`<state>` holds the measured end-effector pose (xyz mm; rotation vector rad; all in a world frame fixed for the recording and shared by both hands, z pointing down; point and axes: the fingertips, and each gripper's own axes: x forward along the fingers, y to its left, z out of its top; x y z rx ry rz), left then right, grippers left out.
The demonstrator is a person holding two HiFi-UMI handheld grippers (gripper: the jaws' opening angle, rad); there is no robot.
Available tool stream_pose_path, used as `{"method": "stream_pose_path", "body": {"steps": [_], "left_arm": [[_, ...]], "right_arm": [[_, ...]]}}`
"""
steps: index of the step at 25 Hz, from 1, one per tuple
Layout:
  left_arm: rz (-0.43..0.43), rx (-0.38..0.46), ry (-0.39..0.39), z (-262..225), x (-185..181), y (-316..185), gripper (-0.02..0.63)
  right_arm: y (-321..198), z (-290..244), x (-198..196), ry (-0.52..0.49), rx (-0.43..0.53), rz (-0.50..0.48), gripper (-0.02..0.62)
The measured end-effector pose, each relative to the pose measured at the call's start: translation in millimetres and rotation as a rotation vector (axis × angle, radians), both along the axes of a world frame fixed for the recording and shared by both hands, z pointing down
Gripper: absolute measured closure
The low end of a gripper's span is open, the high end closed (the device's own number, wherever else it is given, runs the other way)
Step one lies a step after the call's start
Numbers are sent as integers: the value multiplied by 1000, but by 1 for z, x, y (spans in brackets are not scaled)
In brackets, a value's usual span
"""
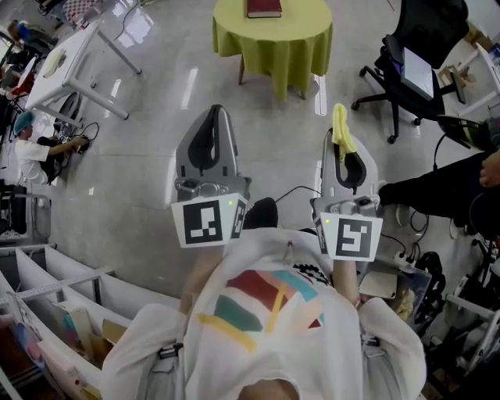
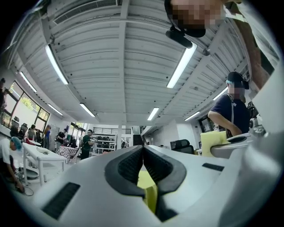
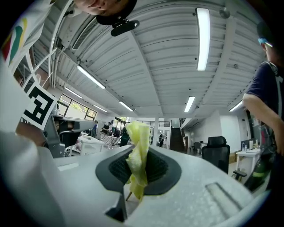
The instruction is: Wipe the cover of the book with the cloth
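A dark red book point(image 1: 264, 8) lies on a round table draped in a yellow-green tablecloth point(image 1: 273, 39), far ahead at the top of the head view. Both grippers are held up in front of the person's chest, well short of that table. My left gripper point(image 1: 219, 111) point(image 2: 143, 149) is shut with nothing between its pads. My right gripper point(image 1: 338, 117) point(image 3: 138, 153) is shut on a yellow cloth point(image 1: 342, 134) point(image 3: 137, 150), which sticks out past the jaw tips in a crumpled strip. That cloth point(image 2: 214, 141) also shows at the right of the left gripper view.
A black office chair point(image 1: 406, 66) stands right of the round table. A white table point(image 1: 70, 62) is at the upper left, with a person sitting on the floor point(image 1: 31, 152) below it. Another person's dark sleeve point(image 1: 437, 195) reaches in from the right. Shelving point(image 1: 55, 297) fills the lower left.
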<state>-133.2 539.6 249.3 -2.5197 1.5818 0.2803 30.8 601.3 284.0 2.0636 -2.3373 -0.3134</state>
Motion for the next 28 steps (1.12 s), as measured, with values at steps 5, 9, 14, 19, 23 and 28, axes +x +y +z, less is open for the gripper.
{"method": "stream_pose_path", "body": {"steps": [5, 9, 14, 19, 23, 28], "left_arm": [[-20, -24, 13, 10, -2, -39, 589], [-19, -40, 19, 29, 5, -110, 591], [-21, -88, 10, 45, 13, -237, 591], [5, -115, 11, 35, 21, -367, 589], [26, -99, -10, 23, 37, -451, 591], [60, -119, -89, 25, 58, -519, 591]], "right_arm": [[-31, -1, 4, -2, 10, -27, 566], [-92, 10, 20, 20, 10, -5, 566], [-216, 36, 36, 14, -74, 30, 567], [-347, 23, 32, -3, -109, 12, 567], [-428, 8, 37, -6, -107, 24, 566], [-491, 6, 49, -7, -127, 63, 567]]}}
